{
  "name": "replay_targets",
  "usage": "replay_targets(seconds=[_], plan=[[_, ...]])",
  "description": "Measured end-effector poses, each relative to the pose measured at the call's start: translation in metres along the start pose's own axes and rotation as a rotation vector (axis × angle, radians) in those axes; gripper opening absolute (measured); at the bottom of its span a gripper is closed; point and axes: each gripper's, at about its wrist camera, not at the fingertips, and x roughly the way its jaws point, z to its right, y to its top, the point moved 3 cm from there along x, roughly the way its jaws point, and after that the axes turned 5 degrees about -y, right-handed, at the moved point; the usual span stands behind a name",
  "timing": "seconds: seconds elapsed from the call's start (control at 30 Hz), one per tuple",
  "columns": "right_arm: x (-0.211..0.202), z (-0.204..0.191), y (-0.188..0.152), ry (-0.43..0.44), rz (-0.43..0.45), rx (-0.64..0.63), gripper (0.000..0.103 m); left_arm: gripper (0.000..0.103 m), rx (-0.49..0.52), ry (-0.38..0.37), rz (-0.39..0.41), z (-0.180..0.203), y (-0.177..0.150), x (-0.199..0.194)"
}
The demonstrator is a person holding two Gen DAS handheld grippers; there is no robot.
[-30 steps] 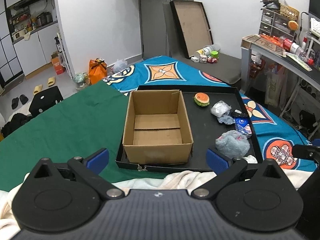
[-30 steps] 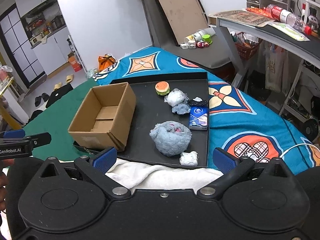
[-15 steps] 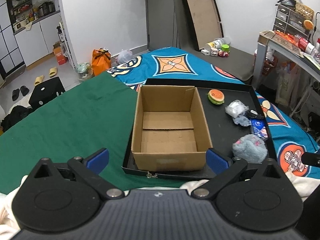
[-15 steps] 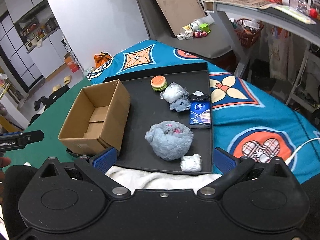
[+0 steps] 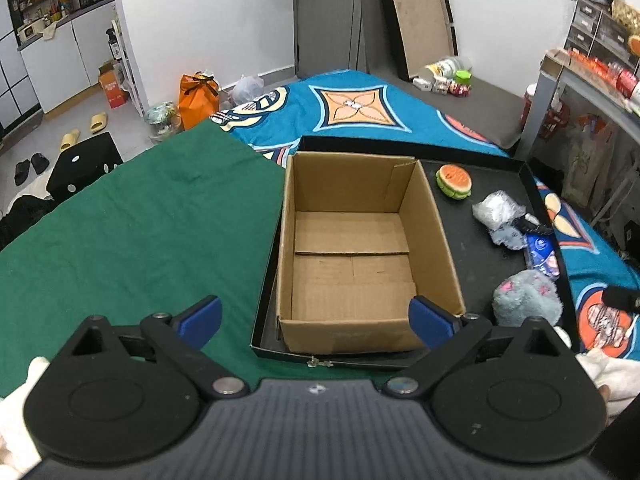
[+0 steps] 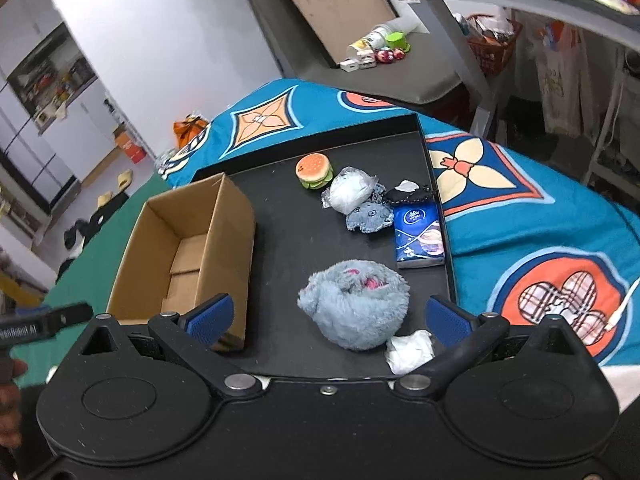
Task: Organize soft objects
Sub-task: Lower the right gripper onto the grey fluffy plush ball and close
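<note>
my left gripper [image 5: 316,320] sits at the bottom of its frame with its blue-padded fingers spread wide and nothing between them. past the fingers, in the centre of the frame, stands the open cardboard box [image 5: 360,248], its near wall just beyond my right pad and its floor bare. the box rests in the left half of a black tray [image 5: 492,176], which lies on a teal patterned cloth [image 5: 360,108]; a green cloth [image 5: 140,216] fills the left middle of the frame.

my right gripper [image 6: 328,318] is at the bottom of its own frame, fingers equally wide apart and holding nothing. directly ahead of it, lower centre, lies the grey fluffy plush [image 6: 356,304] with pink spots, curled on the tray floor between the lines of my two pads but not touching either. just beside it at lower right is a small white crumpled wad [image 6: 408,350], near my right finger. further up, along the tray's right wall, sits a blue tissue pack [image 6: 419,236], with a grey cloth scrap [image 6: 370,218] touching its left edge, a white plastic-wrapped bundle [image 6: 350,192] above that, and a small black pouch [image 6: 410,194] to the right of the bundle. a toy hamburger [image 6: 314,170] sits in the upper middle, apart from the bundle. the box is at left centre of this frame, well apart from the plush.
</note>
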Motion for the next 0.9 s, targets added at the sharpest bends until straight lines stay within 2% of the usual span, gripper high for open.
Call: replay_targets(seconds=[0.43,0.67,0.8,0.9], plan=[[0.042,-0.003,0.003,-0.018,-0.056,0.033,0.103,0.098,-0.004,0.026,-0.071,-0.017,0.004,0.035],[0.075,-0.007,-0.004,-0.011,-0.103,0.035,0.103,0.089,-0.016,0.04,-0.104,-0.025,0.005,0.057],[0.093,-0.007,-0.011,-0.014,-0.127,0.035,0.103,0.075,-0.04,0.033,-0.139,-0.029,0.006,0.072],[0.103,-0.007,-0.016,-0.023,-0.142,0.035,0.103,0.07,-0.049,0.031,-0.157,-0.03,0.005,0.081]])
